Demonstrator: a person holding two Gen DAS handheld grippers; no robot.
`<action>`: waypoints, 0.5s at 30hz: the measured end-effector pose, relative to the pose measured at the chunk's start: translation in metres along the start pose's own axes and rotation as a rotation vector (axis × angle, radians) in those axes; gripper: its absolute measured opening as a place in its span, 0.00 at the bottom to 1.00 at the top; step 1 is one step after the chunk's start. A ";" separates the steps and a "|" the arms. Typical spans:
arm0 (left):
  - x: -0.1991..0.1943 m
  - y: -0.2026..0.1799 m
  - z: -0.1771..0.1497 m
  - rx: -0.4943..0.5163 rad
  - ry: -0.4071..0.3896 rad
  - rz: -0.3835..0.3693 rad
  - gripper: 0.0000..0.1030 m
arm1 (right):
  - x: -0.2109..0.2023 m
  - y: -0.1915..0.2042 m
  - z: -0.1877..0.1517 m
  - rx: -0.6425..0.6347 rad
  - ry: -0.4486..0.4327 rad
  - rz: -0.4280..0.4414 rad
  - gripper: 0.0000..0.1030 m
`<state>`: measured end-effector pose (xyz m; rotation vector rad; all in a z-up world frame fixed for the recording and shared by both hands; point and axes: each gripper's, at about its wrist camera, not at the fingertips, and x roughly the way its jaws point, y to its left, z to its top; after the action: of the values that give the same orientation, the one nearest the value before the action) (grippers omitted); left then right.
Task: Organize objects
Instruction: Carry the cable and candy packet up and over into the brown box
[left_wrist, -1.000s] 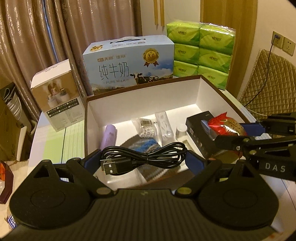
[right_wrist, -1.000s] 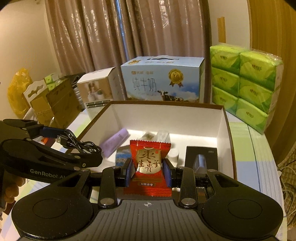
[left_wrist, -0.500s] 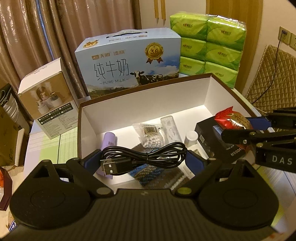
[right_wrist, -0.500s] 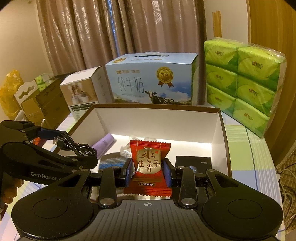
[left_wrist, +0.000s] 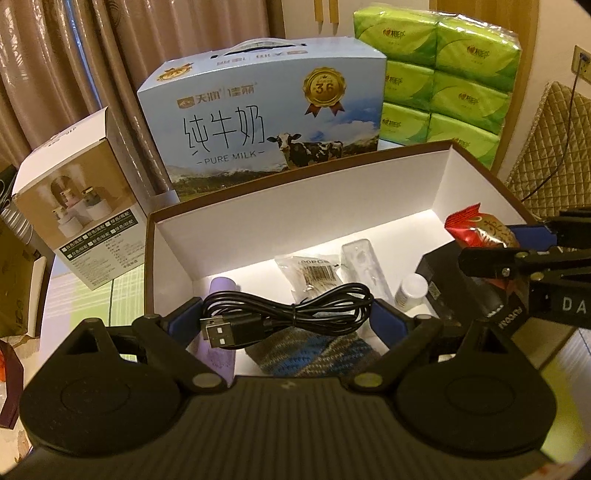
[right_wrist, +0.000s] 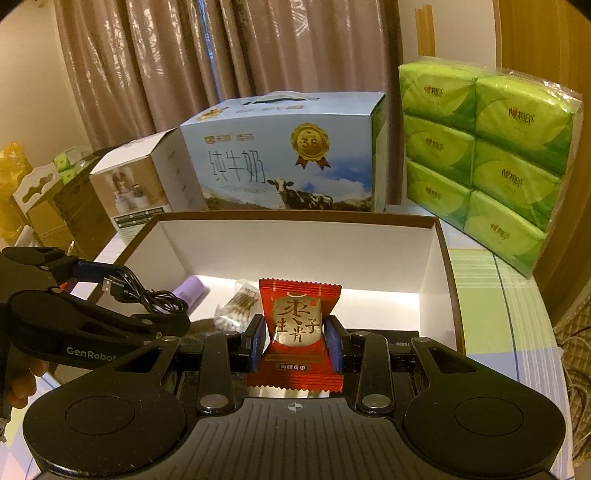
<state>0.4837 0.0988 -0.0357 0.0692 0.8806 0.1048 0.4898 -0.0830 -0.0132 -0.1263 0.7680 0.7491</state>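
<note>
My left gripper (left_wrist: 284, 317) is shut on a coiled black USB cable (left_wrist: 284, 312) and holds it over the near left part of the open white-lined box (left_wrist: 258, 221). My right gripper (right_wrist: 295, 343) is shut on a red snack packet (right_wrist: 297, 325) above the box's near right side; the packet also shows in the left wrist view (left_wrist: 476, 229). Inside the box lie a lilac tube (left_wrist: 221, 288), a bag of cotton swabs (left_wrist: 314, 273), a clear case (left_wrist: 364, 262), a small white bottle (left_wrist: 412, 290), a black box (left_wrist: 443, 269) and a knitted pouch (left_wrist: 314, 354).
Behind the box stand a blue milk carton (left_wrist: 266, 125), a white humidifier box (left_wrist: 77, 199) and a pack of green tissues (left_wrist: 439, 74). The table (right_wrist: 498, 295) has a green-striped cloth. A quilted chair (left_wrist: 554, 147) is at the right.
Both grippers have moved forward and lower over the box, each still holding its object. The box interior now shows closer.
</note>
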 end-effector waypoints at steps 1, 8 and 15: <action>0.003 0.001 0.001 0.000 0.003 0.003 0.90 | 0.002 -0.001 0.001 0.003 0.001 -0.002 0.31; 0.021 0.007 0.007 -0.013 0.018 0.018 0.90 | 0.018 -0.009 0.006 0.019 0.011 -0.013 0.31; 0.034 0.010 0.014 -0.018 0.025 0.027 0.90 | 0.028 -0.015 0.013 0.032 0.010 -0.017 0.31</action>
<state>0.5153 0.1126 -0.0524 0.0633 0.9036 0.1396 0.5202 -0.0731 -0.0253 -0.1074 0.7874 0.7198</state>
